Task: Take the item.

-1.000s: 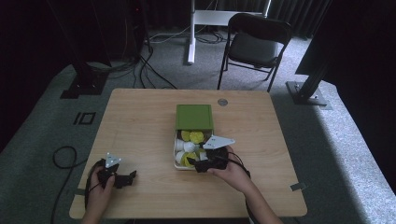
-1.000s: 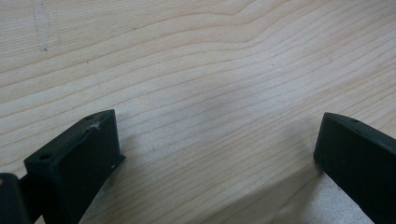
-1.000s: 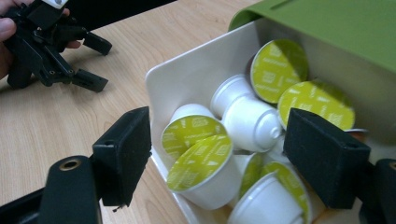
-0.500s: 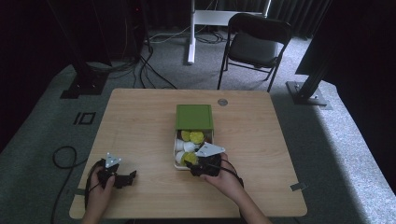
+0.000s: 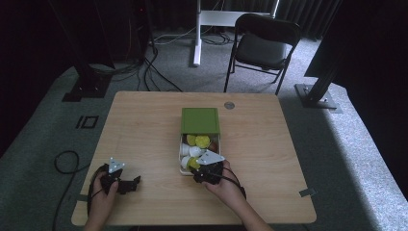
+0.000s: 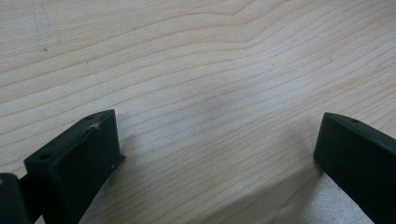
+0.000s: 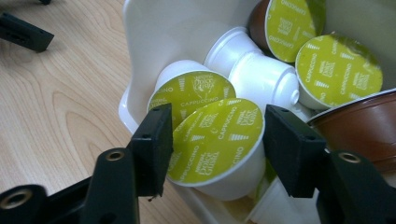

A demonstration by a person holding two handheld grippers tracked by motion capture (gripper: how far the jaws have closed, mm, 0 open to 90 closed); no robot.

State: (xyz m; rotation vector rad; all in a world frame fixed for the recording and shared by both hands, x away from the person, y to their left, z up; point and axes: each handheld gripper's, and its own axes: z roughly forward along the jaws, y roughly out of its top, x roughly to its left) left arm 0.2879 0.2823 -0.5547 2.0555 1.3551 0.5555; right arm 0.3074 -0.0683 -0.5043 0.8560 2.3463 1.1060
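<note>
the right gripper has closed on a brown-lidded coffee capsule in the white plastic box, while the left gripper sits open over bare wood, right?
Not quite: the lid is green, not brown. The right gripper view shows the right gripper closed on a white coffee capsule with a yellow-green foil lid in the white plastic box, its jaws having just closed. The left gripper does sit open over the light wooden table.

One white box [image 7: 154, 32] holds about seven coffee capsules [image 7: 215, 140]; two grippers [image 5: 208, 172].
</note>
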